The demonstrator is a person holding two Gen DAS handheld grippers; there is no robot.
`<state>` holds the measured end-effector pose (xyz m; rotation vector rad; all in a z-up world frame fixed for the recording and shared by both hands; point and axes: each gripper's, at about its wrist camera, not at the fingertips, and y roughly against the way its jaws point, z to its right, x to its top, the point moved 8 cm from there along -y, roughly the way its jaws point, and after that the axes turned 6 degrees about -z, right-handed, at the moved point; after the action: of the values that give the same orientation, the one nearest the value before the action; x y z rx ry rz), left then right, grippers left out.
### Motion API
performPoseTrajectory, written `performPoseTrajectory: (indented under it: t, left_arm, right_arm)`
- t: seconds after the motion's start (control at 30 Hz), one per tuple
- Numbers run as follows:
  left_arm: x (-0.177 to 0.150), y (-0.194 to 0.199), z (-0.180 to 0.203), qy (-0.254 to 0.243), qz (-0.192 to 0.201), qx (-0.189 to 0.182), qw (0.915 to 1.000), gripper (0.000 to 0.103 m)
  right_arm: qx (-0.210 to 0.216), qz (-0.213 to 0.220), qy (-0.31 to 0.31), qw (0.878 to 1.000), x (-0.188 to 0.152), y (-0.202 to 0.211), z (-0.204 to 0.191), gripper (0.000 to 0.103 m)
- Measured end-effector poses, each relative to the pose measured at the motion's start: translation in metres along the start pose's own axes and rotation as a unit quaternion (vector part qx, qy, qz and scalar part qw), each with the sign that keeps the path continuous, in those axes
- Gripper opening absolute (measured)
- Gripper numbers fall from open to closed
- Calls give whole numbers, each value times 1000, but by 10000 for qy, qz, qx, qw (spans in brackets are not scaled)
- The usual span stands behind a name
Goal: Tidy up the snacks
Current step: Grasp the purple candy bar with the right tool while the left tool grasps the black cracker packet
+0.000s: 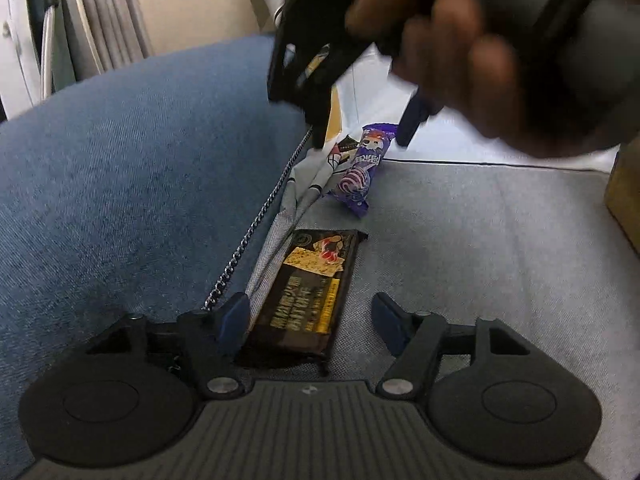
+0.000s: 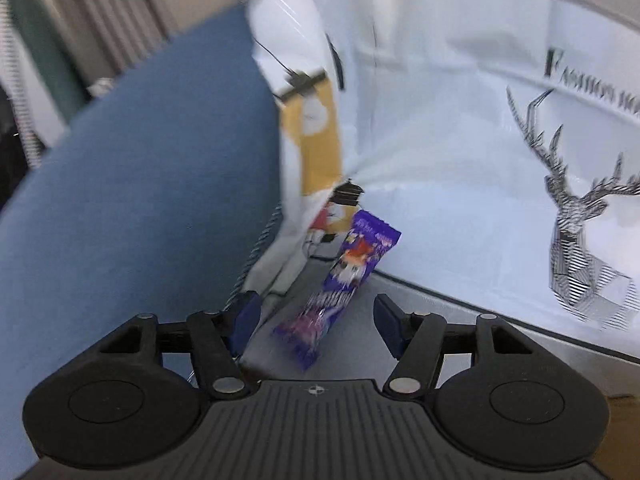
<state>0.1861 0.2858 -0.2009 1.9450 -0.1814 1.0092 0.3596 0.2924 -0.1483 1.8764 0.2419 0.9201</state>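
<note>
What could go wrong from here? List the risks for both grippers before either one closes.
1. The dark snack bar lies against a grey strap and a metal chain; the left gripper, open around it, may pinch them too.
2. The purple snack packet leans on the white bag; the open right gripper could knock it over.
3. The right gripper appears close ahead in the left view, so the two could collide.

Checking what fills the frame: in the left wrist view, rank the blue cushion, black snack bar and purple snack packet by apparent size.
1. blue cushion
2. black snack bar
3. purple snack packet
The bar lies nearer the camera, so its lead over the packet is unsure.
</note>
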Motion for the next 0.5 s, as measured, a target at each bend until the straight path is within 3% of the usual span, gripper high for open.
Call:
performPoseTrajectory:
  t: [0.13,0.2,0.23,0.27,0.3,0.33,0.5]
  left_arm:
    - [0,-4,-11,375,-127,-225,9990,51]
    - [1,-5,-14,534,-177,-334,9979,47]
    - [1,-5,-15,582,-191,-376,9974,45]
    - [1,-4,-15,627,-205,-410,9970,45]
    - [1,-4,-15,676,-216,-449,9965,45]
    - [1,-3,-15,721,-225,-490,9959,45]
    - [-2,5,-17,837,-262,-716,9936,45]
  right_arm:
    - [-128,-236,-80,9996,3,-37,2,67]
    - [-221,-283,-54,9993,4,-47,3,63]
    - [-262,-233,-8,9994,4,-47,3,48]
    - [-324,-178,74,9993,4,-46,2,26]
    - [-329,-166,137,9992,4,-45,2,20]
    - [-225,-170,116,9995,3,-42,2,15]
    - [-208,5,66,9998,-10,-2,13,15]
